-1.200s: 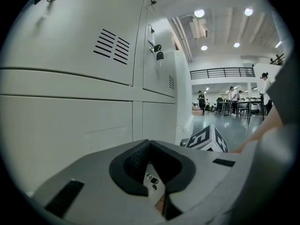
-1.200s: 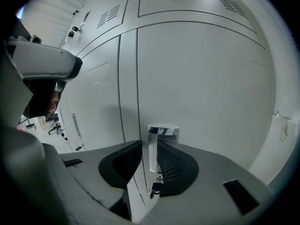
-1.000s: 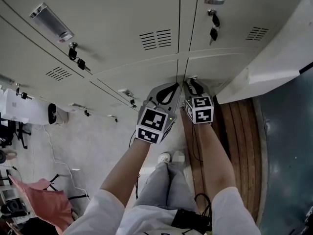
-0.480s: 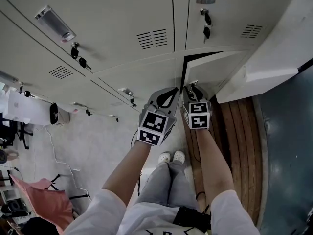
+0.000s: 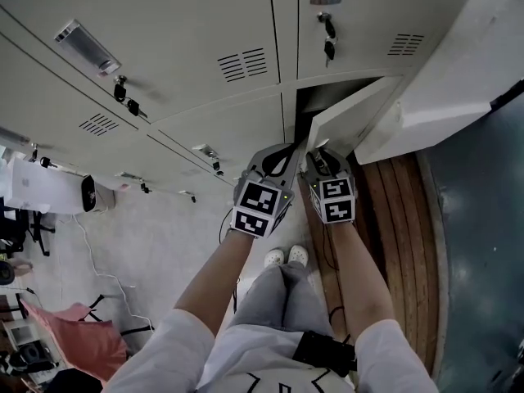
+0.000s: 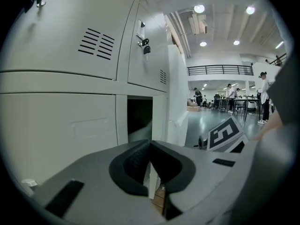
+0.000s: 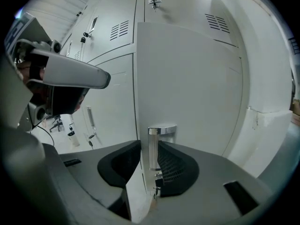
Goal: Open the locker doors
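Pale grey-white on locker doors (image 5: 205,23); chrome on handle (image 7: 153,149); black-and-white square markers on left gripper (image 5: 285,152) and right gripper (image 5: 321,151); brown planks (image 5: 401,219) at four o'clock; pink cloth (image 5: 78,332) at eight o'clock.

2 grippers, left (image 5: 289,148) & right (image 5: 322,146), w/ 2 marker cubes (image 5: 260,207) (image 5: 336,199), on 2 bare forearms (image 5: 214,281) (image 5: 360,268), plus 2 white shoes (image 5: 274,259) (image 5: 298,255). locker doors close by: 1 open door (image 5: 348,117) vs at least 4 shut doors (image 5: 164,23), more down the row too small to count; 3 louvred vents (image 5: 243,64), 3 key bunches (image 5: 127,98), & 4 chrome handles, 3 in the head view (image 5: 86,46) + 1 handle (image 7: 154,146) on the open door in the right gripper view. far bg of the left gripper view: approx 4 ppl (image 6: 263,86), no sure count, & at least 5 ceiling lights (image 6: 199,8).
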Demonstrator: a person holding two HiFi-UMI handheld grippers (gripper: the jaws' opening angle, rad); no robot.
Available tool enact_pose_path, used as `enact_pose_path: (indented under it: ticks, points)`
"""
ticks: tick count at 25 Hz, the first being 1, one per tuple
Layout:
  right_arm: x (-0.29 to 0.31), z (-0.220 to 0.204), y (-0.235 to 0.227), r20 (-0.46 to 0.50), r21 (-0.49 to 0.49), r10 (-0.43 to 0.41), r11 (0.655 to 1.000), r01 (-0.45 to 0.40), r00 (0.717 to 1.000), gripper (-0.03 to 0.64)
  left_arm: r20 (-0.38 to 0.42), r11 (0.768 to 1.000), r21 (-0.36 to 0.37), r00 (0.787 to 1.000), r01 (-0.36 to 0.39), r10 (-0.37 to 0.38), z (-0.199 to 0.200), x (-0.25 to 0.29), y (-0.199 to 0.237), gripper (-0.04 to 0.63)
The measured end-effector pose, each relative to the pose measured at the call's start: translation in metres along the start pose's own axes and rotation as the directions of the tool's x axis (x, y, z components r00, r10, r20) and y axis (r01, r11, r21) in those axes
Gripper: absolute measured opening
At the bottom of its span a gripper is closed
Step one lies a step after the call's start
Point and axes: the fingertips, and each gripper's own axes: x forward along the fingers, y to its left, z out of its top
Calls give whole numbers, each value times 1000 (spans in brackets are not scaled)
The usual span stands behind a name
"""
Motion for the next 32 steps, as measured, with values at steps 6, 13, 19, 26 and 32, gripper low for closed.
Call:
enact_pose_path:
  ticks: [6,13,19,26,32]
  points:
    - [-29,-15,-8,-12,28,9,1000,-8,1000,135,-14,998,4,998,58,-58,1,8,-27,12]
    - [-65,-32,-22,-49,10,-13,1000,14,999,138,-33,995,-6,994,99,-99,0,13,-50,12]
    - [-102,-50,-41,-77,5,-29,1000,30,997,138,-50,988,-10,986,157,-157,-1,21,-82,12]
    - [-135,-60,-64,-116,12,-103,994,105,988,114,-92,969,47,967,243,-238,-3,41,-132,12]
    - [-162,-72,-89,-135,30,-180,982,186,974,33,-121,954,71,952,290,-280,-6,49,-166,12]
